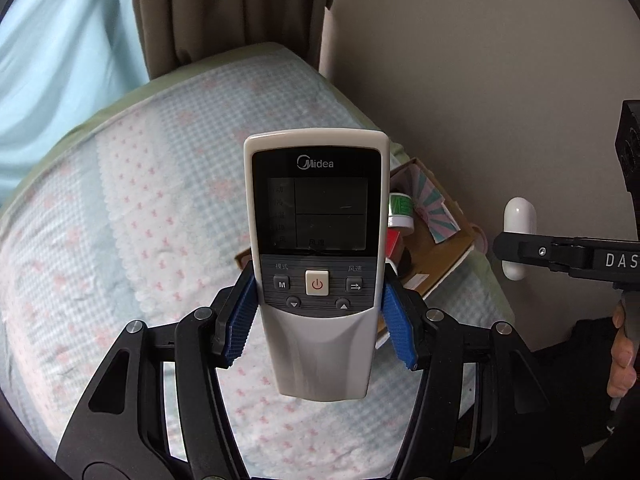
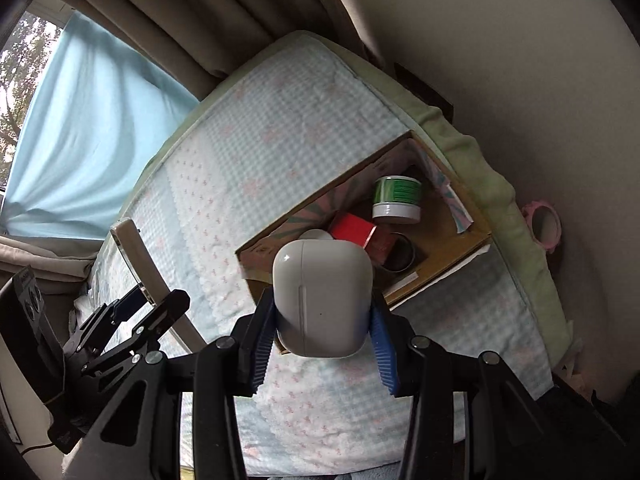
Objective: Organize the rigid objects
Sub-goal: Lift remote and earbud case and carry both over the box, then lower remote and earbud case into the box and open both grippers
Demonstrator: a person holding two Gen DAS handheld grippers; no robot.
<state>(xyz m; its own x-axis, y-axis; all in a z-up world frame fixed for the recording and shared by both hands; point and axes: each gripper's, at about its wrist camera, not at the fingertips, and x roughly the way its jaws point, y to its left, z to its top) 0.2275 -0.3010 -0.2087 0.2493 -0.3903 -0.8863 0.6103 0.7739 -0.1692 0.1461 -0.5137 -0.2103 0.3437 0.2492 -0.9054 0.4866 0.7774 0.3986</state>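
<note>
My left gripper point(image 1: 319, 280) is shut on a white and grey Midea remote control point(image 1: 316, 216), which stands upright above the bed with its blank screen facing the camera. The right wrist view shows that remote point(image 2: 134, 258) edge-on in the left gripper point(image 2: 150, 300). My right gripper point(image 2: 322, 302) is shut on a white rounded earbud case point(image 2: 322, 296), held over the near corner of an open cardboard box point(image 2: 476, 228). In the left wrist view the right gripper point(image 1: 516, 250) and the case point(image 1: 519, 220) sit at the right edge, beside the box point(image 1: 444, 256).
The box lies on a bed with a blue-checked cover point(image 2: 248, 160), near the wall. Inside it are a green-labelled tub point(image 2: 397, 198), a red box point(image 2: 354, 230) and a metal ring point(image 2: 400, 256). A pink ring point(image 2: 543, 228) hangs beside the bed. Curtains point(image 1: 224, 12) hang behind.
</note>
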